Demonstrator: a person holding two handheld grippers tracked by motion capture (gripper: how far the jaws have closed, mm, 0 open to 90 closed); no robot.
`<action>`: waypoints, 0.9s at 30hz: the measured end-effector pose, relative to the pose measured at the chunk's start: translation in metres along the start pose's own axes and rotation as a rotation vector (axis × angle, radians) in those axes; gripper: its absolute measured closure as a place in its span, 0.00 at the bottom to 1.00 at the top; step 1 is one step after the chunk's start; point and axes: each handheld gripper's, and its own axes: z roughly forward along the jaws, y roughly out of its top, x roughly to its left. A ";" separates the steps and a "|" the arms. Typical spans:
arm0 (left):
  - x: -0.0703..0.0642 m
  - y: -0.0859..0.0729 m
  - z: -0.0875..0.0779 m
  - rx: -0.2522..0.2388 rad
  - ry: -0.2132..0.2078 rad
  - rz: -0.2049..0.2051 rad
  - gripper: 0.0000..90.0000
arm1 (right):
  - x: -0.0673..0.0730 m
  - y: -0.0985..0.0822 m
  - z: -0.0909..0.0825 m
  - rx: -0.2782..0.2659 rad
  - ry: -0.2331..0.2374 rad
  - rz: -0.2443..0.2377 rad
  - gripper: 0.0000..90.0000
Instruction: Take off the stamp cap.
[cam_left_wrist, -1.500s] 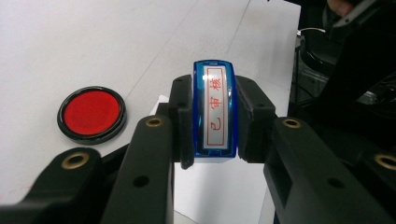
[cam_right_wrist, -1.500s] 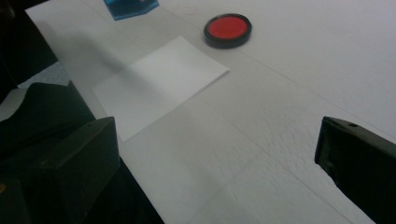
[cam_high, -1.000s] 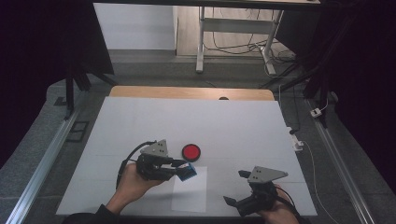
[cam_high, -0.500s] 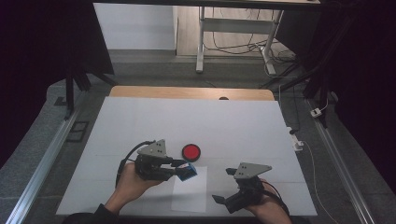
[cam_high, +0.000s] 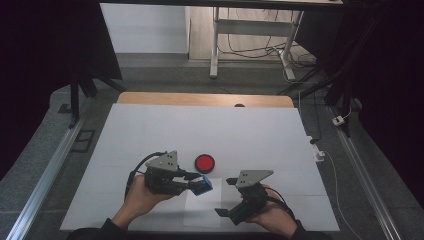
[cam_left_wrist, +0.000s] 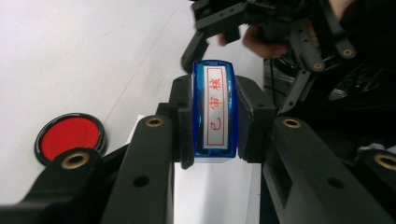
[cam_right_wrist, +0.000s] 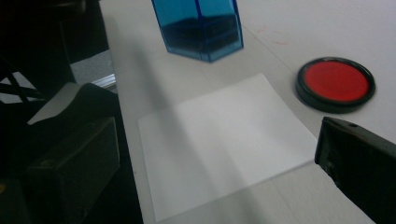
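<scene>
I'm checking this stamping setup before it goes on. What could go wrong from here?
1. The left hand-held gripper holds the stamp by its smooth blue sides, off the table; it might slip or tilt when pressed down.
2. The paper lies loose, and the right hand-held gripper stands open above it, not pinning it, so the sheet may shift.
3. The open ink pad sits close by; a jaw might brush it.
</scene>
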 end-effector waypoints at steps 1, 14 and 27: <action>0.000 0.000 0.000 -0.004 -0.004 0.003 0.79 | -0.001 0.001 0.002 0.000 0.008 0.001 0.00; -0.002 0.001 0.002 -0.001 -0.034 0.045 0.79 | -0.005 0.014 0.023 -0.009 0.103 -0.090 0.14; -0.005 0.001 0.002 -0.017 -0.070 0.096 0.79 | -0.011 0.022 0.029 -0.018 0.204 -0.138 0.52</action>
